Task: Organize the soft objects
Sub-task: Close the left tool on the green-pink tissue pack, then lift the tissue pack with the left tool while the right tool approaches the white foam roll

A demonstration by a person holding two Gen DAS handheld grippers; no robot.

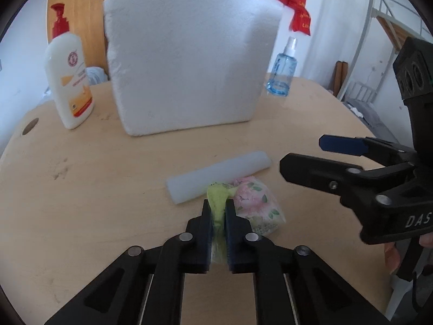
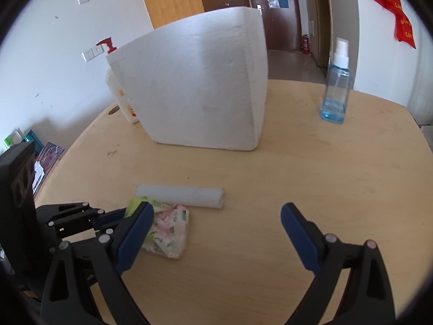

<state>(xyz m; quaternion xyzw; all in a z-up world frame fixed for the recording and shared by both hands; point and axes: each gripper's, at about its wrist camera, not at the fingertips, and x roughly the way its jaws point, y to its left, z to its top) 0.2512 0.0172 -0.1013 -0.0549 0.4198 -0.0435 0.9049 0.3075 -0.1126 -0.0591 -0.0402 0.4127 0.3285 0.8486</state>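
**Near the bottom of both views, one claw pinching a tissue pack, the other spread wide**

At the bottom centre of the left wrist view, the left gripper is clenching its two black fingers on the yellow-green end of a floral tissue pack. The pack is lying on the wooden table, its pink flower print showing just right of the fingers. In the right wrist view the same pack is sitting at lower left, partly hidden behind one blue-padded finger.

The right gripper is hanging released, its fingers spread wide apart with bare tabletop between them. It is also entering the left wrist view from the right edge.

Just behind the pack, touching or nearly touching it, a white foam roll is lying on its side, crossing the middle of the frame.

Farther back, a large white foam block is standing upright at the centre. A white lotion bottle with a red pump is standing at upper left, and a clear blue spray bottle at upper right.
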